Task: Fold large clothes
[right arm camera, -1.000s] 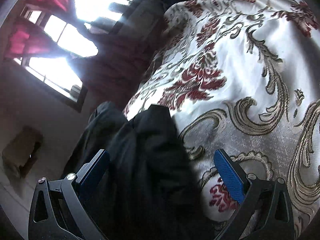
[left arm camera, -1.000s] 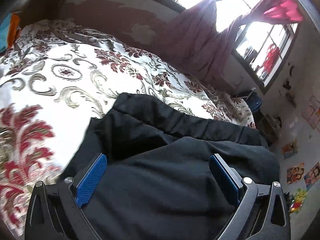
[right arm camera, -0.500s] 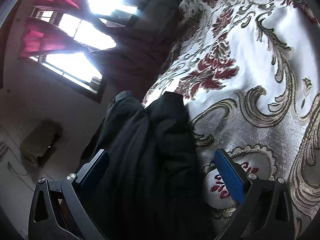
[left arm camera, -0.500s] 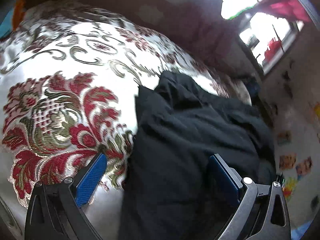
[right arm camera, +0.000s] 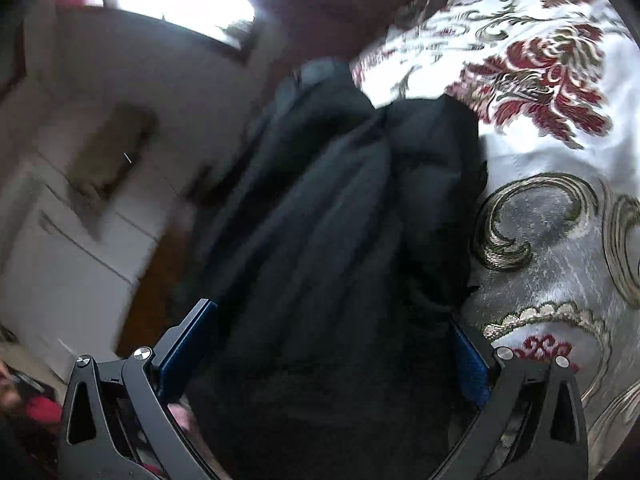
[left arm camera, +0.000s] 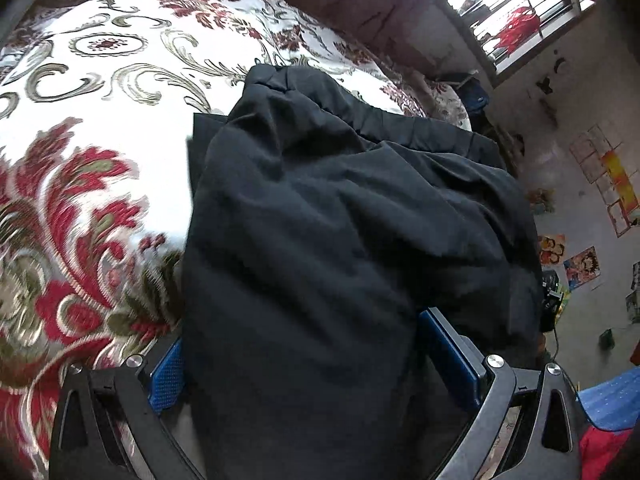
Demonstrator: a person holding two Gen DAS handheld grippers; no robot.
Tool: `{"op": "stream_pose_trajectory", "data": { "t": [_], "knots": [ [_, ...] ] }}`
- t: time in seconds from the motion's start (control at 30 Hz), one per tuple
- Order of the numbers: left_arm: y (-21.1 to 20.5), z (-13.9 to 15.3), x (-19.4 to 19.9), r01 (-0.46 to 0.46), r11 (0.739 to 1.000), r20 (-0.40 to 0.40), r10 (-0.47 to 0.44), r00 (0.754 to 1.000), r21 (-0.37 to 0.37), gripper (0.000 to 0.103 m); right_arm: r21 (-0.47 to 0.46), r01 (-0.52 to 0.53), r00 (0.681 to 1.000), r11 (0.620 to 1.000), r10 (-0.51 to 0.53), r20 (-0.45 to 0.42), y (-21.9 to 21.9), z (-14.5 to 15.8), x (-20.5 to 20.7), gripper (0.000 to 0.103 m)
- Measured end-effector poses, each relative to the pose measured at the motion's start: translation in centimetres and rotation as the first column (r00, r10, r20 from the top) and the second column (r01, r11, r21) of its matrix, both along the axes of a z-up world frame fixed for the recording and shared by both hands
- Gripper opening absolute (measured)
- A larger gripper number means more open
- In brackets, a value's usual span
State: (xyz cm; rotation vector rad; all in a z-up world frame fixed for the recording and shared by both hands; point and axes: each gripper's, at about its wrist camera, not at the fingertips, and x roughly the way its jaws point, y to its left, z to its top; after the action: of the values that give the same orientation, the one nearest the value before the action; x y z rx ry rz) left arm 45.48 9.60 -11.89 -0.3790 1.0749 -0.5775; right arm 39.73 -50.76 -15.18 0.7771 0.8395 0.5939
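The blue-padded fingers of the left gripper stand wide apart, and the dark, soft black garment fills the gap between them. They do not press together on it. In the right wrist view, the right gripper shows the same: its fingers are spread, with a thick bundle of the same cloth between them, not pinched.

From the fingers outward, the garment runs up the middle of both frames in loose, bunched folds. It lies on the bed with the white cover printed in red flowers and grey-gold scrolls, which fills the left of the left view and the right of the right view. The barred window is in the upper right of the left view.

I judge that the step is taking hold of the garment before a fold. The next move probably calls for both pairs of fingers to close on one edge each, not the whole bundle, so the cloth can be spread flat.
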Motion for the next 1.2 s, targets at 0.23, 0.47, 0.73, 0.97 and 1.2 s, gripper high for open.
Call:
{"op": "stream_pose_trajectory", "data": {
  "t": [0.23,0.47,0.73,0.97,1.2],
  "knots": [
    [-1.9,-0.3,0.4,0.019,1.000,-0.001,-0.019,1.000,-0.001,0.103,0.025,0.046,0.999,0.999,-0.045,-0.029,0.4,-0.5,0.1,0.102],
    [-1.9,-0.2,0.0,-0.073,0.996,-0.054,0.070,0.996,-0.053,0.086,-0.073,0.115,0.991,0.991,-0.120,-0.066,2.5,0.8,-0.3,0.083],
    [-2.2,0.6,-2.2,-0.239,0.969,-0.096,0.232,0.968,-0.061,0.031,-0.120,0.193,0.980,0.974,-0.198,-0.031,3.8,4.0,-3.3,0.032],
    [-3.7,5.1,-6.0,-0.241,0.970,0.026,0.240,0.970,0.042,0.019,-0.227,0.211,0.976,0.951,-0.194,0.098,4.2,9.3,-7.3,0.020],
    [-2.3,10.3,-9.5,-0.201,0.978,0.095,0.195,0.976,0.056,0.018,-0.262,0.171,0.971,0.950,-0.117,0.210,6.5,13.8,-9.5,0.019]
  ]
}}
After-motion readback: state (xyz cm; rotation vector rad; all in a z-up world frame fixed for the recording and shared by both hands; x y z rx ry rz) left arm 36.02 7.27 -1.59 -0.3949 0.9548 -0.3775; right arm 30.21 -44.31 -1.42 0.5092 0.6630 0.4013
